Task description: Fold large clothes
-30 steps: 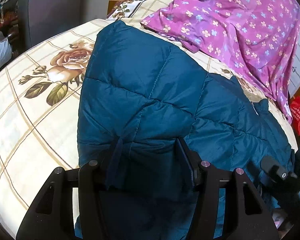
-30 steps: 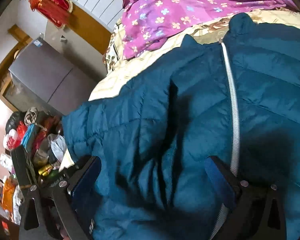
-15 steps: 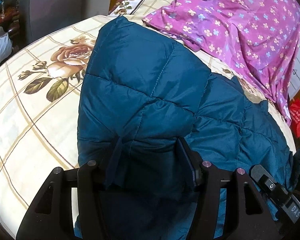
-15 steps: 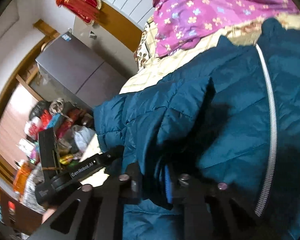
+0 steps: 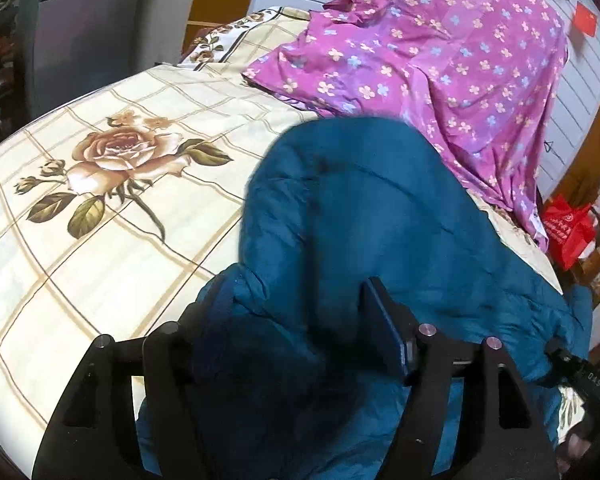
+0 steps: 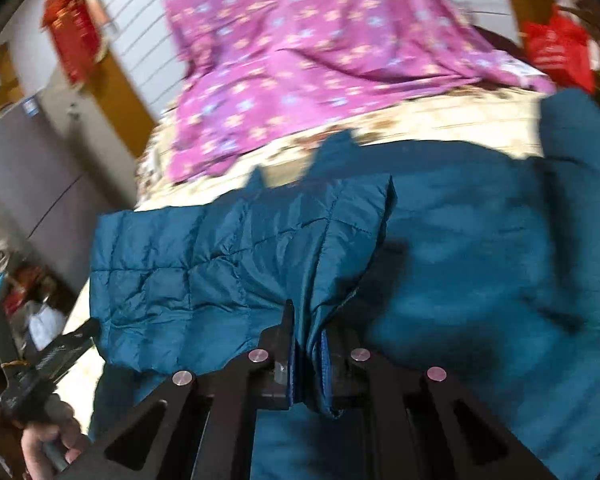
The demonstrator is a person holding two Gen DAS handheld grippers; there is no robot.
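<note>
A gathered fold of a teal quilted down jacket (image 6: 228,264) is pinched tight between the fingers of the right gripper (image 6: 309,364), the puffy, stitched nylon panel fanning out left of and beyond them. In the left wrist view, the left gripper (image 5: 296,320) straddles a raised hump of the same jacket (image 5: 352,208); its fingers have just been opening, with the fabric bulging between them, and whether the pads press on it cannot be told. The jacket lies on a bed whose cream checked sheet (image 5: 112,184), printed with a large rose, spreads left of the left fingers. Farther off, a crumpled purple floral cloth (image 5: 428,48) drapes the bed's far end.
</note>
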